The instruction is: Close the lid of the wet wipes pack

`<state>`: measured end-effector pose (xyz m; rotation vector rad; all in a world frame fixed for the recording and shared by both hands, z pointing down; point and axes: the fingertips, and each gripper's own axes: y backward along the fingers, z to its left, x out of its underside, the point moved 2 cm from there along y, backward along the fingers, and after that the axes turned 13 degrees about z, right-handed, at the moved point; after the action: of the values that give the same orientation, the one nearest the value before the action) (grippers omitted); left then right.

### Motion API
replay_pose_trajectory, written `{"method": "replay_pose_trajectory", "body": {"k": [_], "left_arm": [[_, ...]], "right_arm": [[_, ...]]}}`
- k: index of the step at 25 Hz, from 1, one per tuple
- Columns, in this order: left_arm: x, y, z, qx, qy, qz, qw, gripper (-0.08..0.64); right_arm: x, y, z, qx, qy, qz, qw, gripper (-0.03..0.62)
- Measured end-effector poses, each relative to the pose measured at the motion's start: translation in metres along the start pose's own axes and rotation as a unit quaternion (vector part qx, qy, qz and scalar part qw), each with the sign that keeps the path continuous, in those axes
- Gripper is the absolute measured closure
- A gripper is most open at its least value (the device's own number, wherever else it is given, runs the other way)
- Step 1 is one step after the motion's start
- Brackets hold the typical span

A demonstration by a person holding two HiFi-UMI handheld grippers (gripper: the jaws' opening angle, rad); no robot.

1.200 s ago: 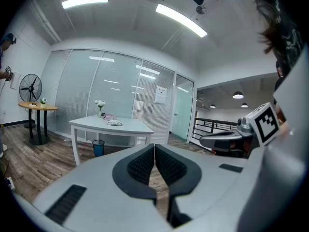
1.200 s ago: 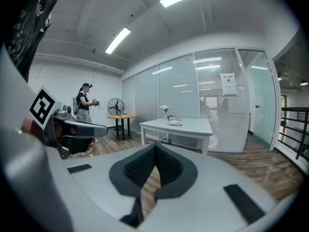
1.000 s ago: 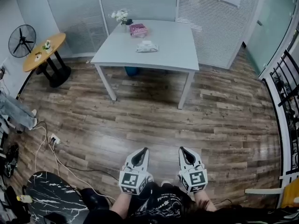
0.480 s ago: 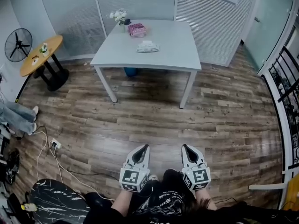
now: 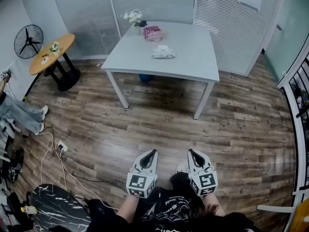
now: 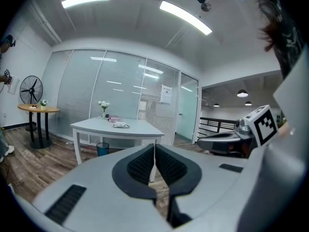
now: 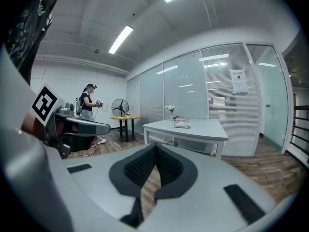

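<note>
Three things are sitting on the pale grey square table in the upper middle of the head view. A small vase of white flowers is standing at the far edge, with a pink box just right of it. Lower right of the box, the white, soft, flattish wet wipes pack is lying; its lid is too small to read. Low in the frame, over the wood-plank floor and well apart from the table, the left gripper is pressing its ribbed black pads together on nothing. The right gripper is showing the same closed, empty jaws.
</note>
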<state>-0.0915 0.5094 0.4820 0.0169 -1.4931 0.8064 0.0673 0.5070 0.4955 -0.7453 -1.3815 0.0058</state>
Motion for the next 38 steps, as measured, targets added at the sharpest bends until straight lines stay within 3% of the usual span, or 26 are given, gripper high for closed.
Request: {"method": "replay_pose_trajectory", "body": {"k": [8, 16, 29, 38], "left_arm": [[-0.041, -0.076, 0.001, -0.017, 0.022, -0.006, 0.9996, 0.549], [-0.055, -0.143, -0.013, -0.034, 0.045, 0.013, 0.9983, 0.549], [-0.076, -0.201, -0.004, -0.026, 0.039, 0.027, 0.9985, 0.549], [-0.112, -0.269, 0.046, 0.01, 0.009, 0.035, 0.9993, 0.549]], "right_arm": [[-0.027, -0.047, -0.089, -0.009, 0.007, -0.011, 1.0, 0.594], [-0.032, -0.08, -0.15, -0.047, 0.017, -0.001, 0.999, 0.594], [-0.032, -0.118, -0.183, -0.061, 0.001, 0.023, 0.998, 0.594], [-0.057, -0.18, -0.212, -0.024, -0.028, 0.028, 0.999, 0.594]]}}
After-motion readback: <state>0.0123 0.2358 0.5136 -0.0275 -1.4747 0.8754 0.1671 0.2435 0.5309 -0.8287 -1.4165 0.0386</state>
